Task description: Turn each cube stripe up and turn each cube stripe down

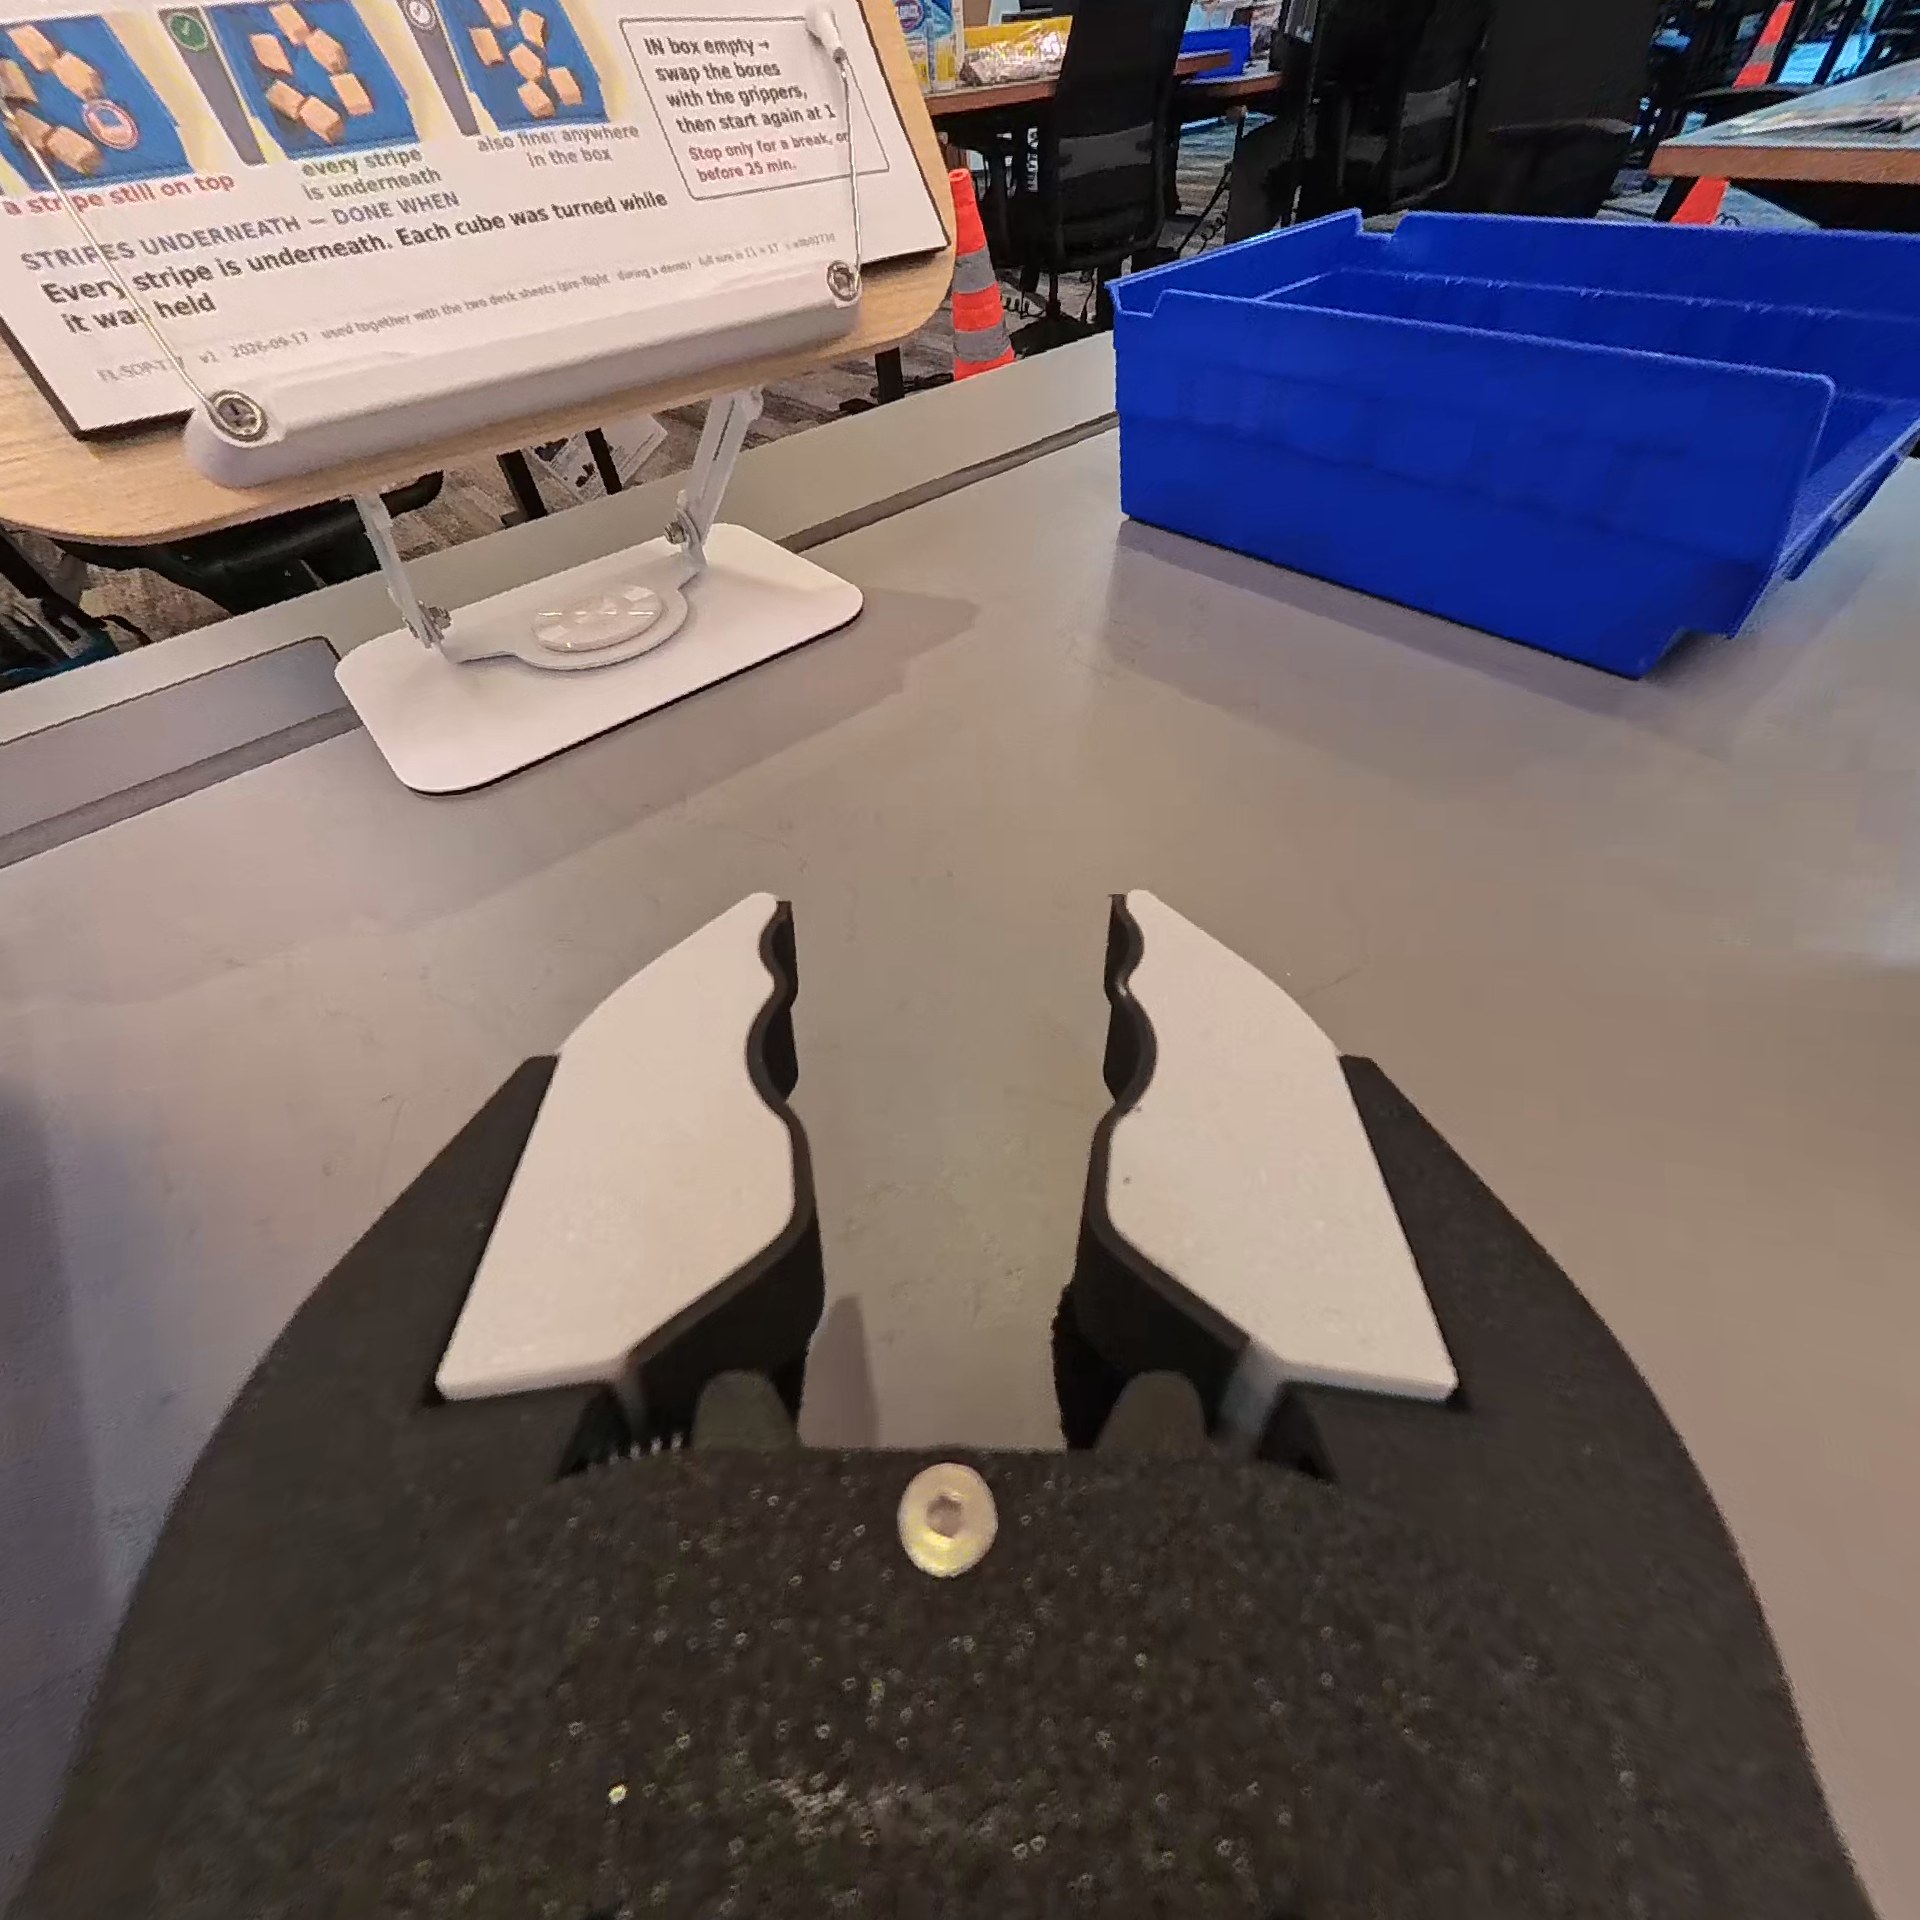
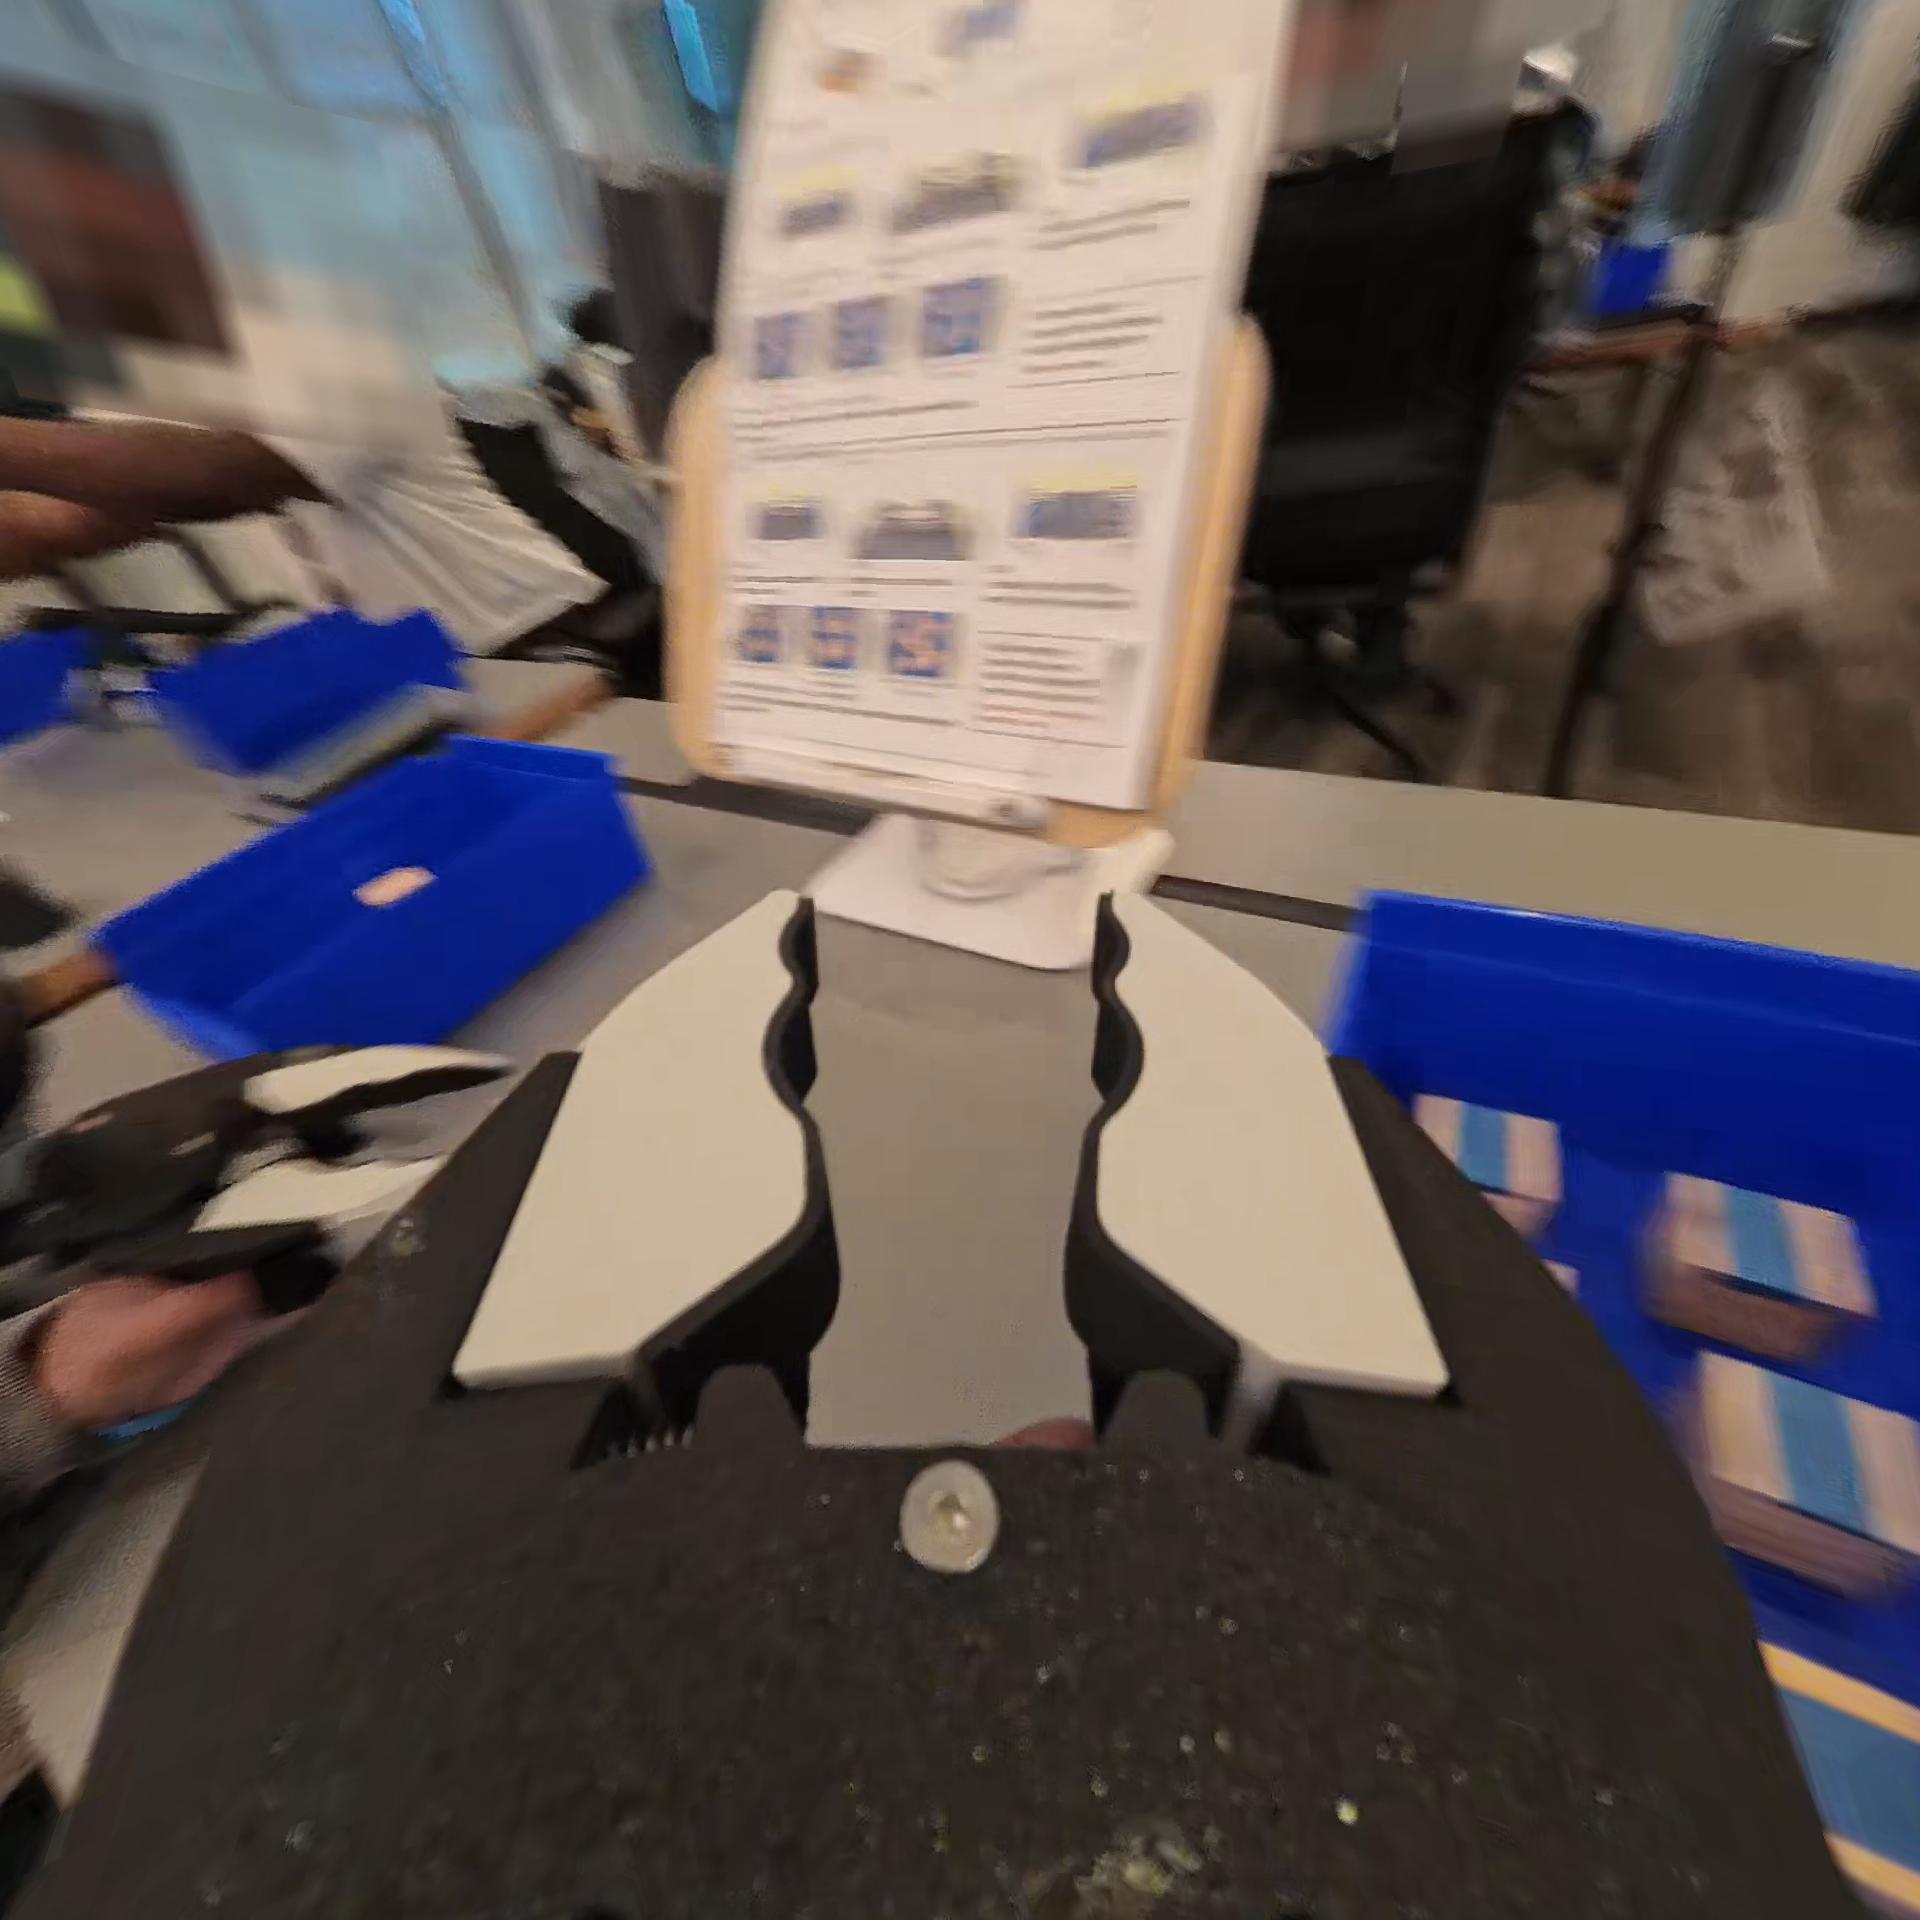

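My left gripper [image 1: 951,914] is open and empty above the grey table [image 1: 1039,748]. A blue bin [image 1: 1475,457] stands ahead to its right; its inside is hidden from this view. In the blurred right wrist view my right gripper [image 2: 951,914] is open and empty above the table. A blue bin [image 2: 1621,1049] at its right holds several wooden cubes with a blue stripe on top; one cube [image 2: 1756,1257] lies near the bin's near wall. The left gripper [image 2: 312,1132] shows at the left, held by a hand.
A white stand with a wooden board and an instruction sheet [image 1: 499,239] stands at the table's far side; it also shows in the right wrist view [image 2: 966,499]. Another blue bin [image 2: 384,894] lies to the left. Chairs, other tables and orange cones [image 1: 977,291] are beyond.
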Motion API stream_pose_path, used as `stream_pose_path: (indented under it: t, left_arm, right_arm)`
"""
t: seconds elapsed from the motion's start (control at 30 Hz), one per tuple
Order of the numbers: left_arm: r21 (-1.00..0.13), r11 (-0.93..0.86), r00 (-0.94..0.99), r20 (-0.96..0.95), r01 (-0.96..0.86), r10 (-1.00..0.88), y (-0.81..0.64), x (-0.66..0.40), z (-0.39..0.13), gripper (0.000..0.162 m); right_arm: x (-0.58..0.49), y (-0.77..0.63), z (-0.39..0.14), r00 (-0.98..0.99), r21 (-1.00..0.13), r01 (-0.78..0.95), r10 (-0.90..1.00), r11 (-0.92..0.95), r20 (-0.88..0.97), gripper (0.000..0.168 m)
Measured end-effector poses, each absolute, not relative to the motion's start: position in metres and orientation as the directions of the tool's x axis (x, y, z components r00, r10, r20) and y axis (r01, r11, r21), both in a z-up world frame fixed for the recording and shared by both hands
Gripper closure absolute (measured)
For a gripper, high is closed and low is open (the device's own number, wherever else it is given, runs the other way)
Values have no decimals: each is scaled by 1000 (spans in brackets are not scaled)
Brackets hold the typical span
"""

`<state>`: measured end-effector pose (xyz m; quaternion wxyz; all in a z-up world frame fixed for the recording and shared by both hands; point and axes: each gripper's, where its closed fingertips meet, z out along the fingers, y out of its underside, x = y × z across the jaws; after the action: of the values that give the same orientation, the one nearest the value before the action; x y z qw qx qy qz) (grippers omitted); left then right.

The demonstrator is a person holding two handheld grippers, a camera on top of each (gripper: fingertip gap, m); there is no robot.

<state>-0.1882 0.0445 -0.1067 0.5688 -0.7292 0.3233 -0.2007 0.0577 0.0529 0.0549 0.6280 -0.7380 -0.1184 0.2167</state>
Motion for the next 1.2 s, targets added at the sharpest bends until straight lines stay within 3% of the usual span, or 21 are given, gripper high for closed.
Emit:
stream_pose_path:
  t: [0.13,0.23,0.47,0.6,0.8,0.9,1.0,1.1,1.2]
  left_arm:
    - [-955,-152,712,-78,-253,-698,46,-188,-110,106]
    - [-953,-165,713,-68,-253,-698,46,-188,-111,106]
    - [-931,-255,646,28,-262,-763,28,-184,-111,108]
    - [-909,-345,593,147,-235,-791,2,-200,-75,104]
    - [-814,-412,764,-58,-409,-643,43,-339,-35,105]
    - [-653,-441,722,-245,-616,-647,88,-410,-43,105]
    - [-356,-437,559,-420,-826,-715,123,-467,-66,105]
    - [-25,-443,405,-450,-896,-796,143,-516,-93,103]
    - [192,-334,225,-434,-923,-872,159,-536,-109,102]
  right_arm:
    - [-36,18,-33,759,-972,-133,610,-194,-226,117]
    - [-74,11,-87,734,-974,-10,660,-225,-160,113]
    - [-87,2,-88,724,-995,5,687,-95,-62,120]
    - [-87,1,-89,727,-997,17,685,-79,-42,122]
    - [-85,1,-88,705,-994,-26,703,-108,-95,122]
    - [-87,0,-88,688,-992,-38,717,-116,-111,123]
    - [-89,-1,-88,680,-993,-36,725,-115,-109,123]
    - [-89,-1,-88,677,-993,-33,728,-115,-107,123]
    - [-89,-1,-88,675,-992,-36,730,-117,-111,123]
